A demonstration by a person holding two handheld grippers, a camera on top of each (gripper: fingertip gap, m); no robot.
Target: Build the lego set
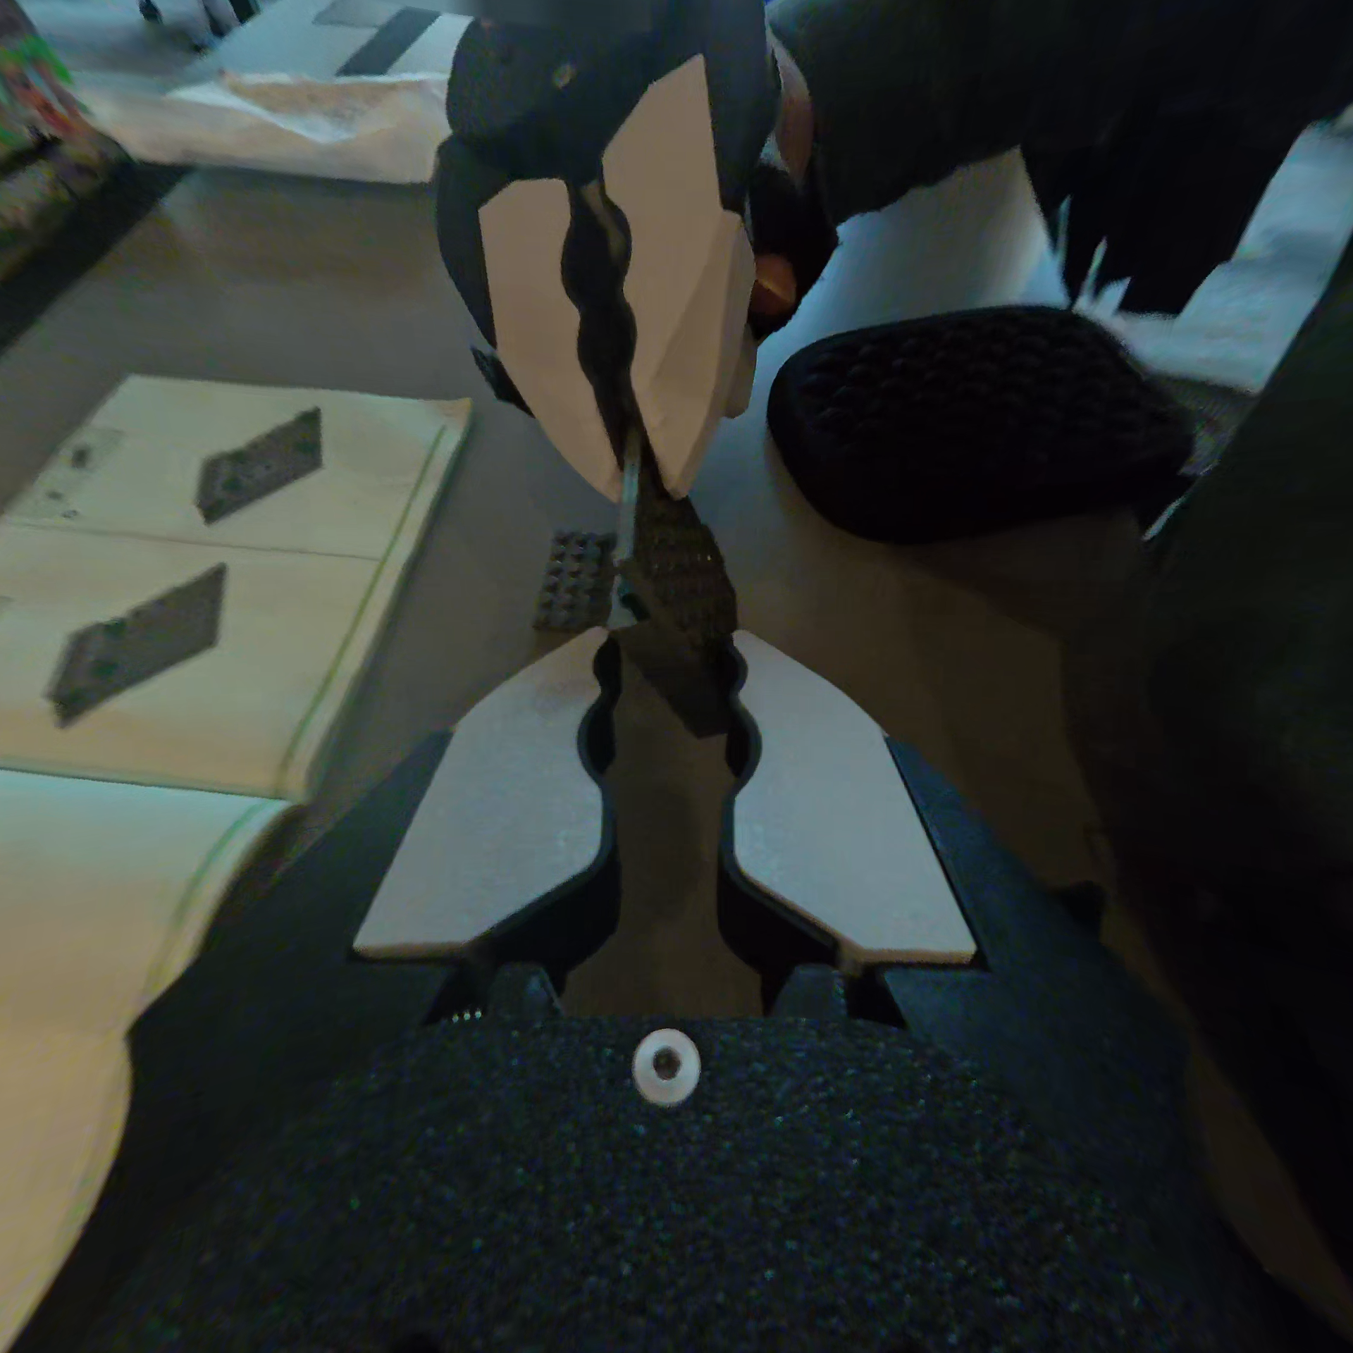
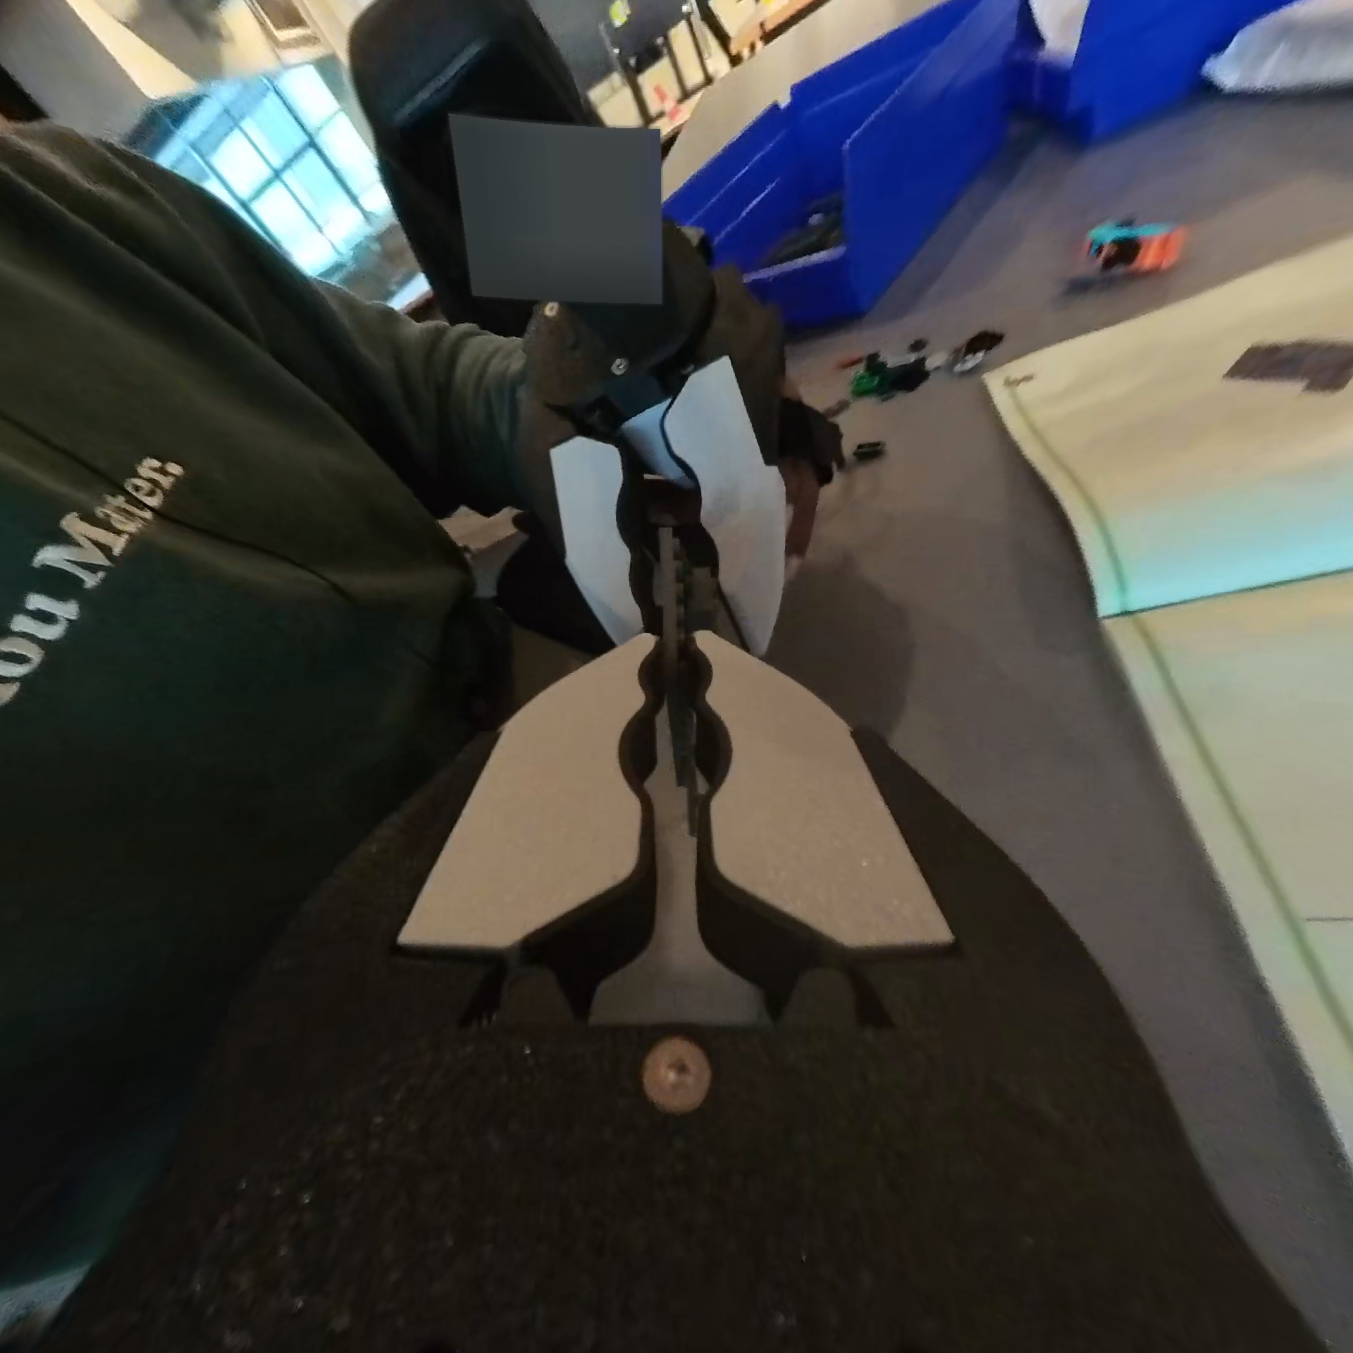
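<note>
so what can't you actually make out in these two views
- Dark studded plate, left wrist view: far end hidden by the right gripper.
- Same plate edge-on, right wrist view: its face is unreadable.
- Small loose pieces on the table, right wrist view: too small and blurred.
- Instruction booklet: cut off at left edge.

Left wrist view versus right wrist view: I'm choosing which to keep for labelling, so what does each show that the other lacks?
Only the left wrist view shows a second studded plate lying on the table. Only the right wrist view shows blue bins and scattered loose pieces. Both show the left gripper and right gripper clamping one dark plate and the open instruction booklet.
</note>
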